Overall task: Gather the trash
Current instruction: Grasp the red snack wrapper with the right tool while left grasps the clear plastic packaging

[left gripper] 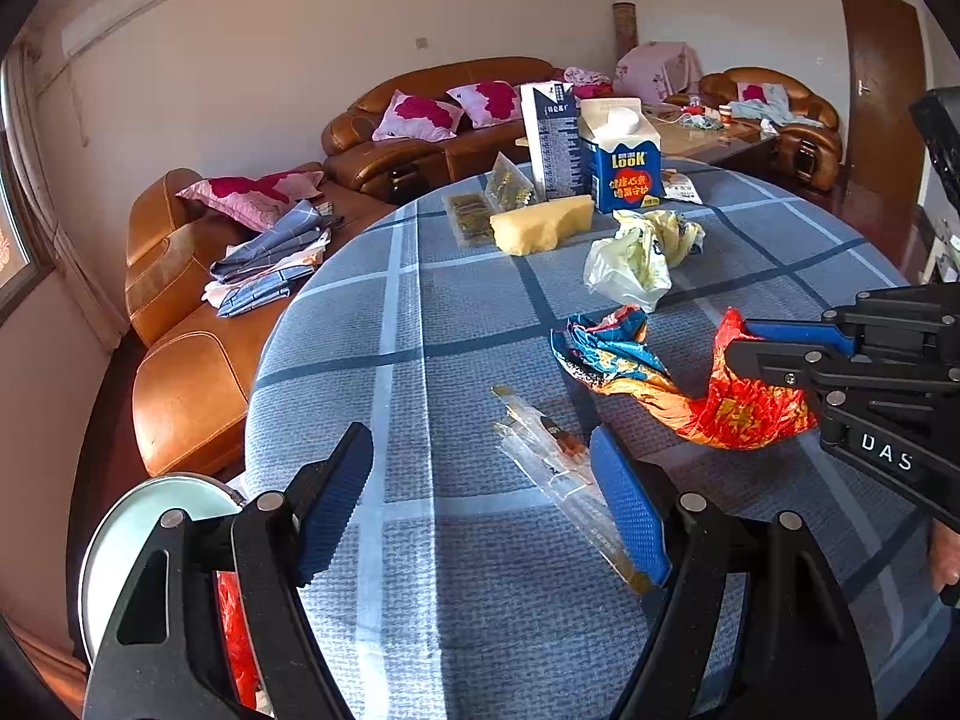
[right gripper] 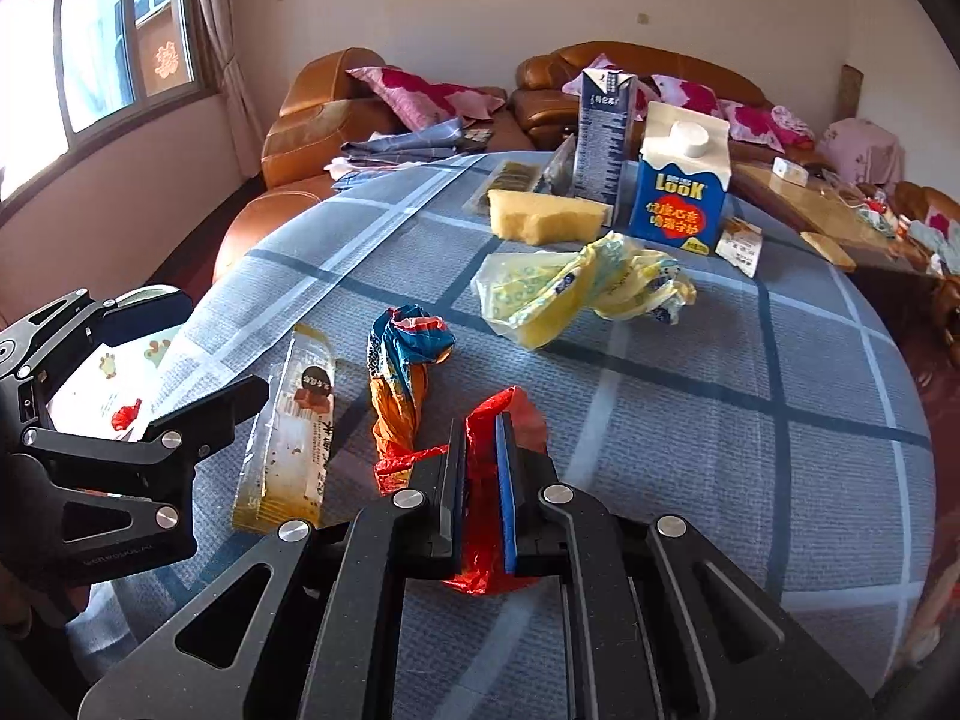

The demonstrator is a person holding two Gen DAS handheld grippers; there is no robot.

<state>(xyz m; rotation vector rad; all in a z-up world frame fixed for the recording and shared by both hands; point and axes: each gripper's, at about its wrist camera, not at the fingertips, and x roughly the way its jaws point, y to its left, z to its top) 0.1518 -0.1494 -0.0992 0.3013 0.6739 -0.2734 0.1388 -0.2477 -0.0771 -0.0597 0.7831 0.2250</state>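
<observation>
Red wrapper [right gripper: 480,480] pinched in right gripper [right gripper: 480,480] jaws; left gripper [left gripper: 480,504] jaws wide apart, holding nothing.

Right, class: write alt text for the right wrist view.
The right gripper is shut on the red end of a crumpled wrapper on a blue plaid table. The open left gripper is beside a clear wrapper; a yellow bag, sponge and cartons lie beyond.

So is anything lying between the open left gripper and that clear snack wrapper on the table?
Nothing visible. The left gripper is open above the checked tablecloth, and the clear snack wrapper lies right beside its right finger, with only bare cloth between. The red and blue wrapper is farther off, pinched by the right gripper.
</observation>
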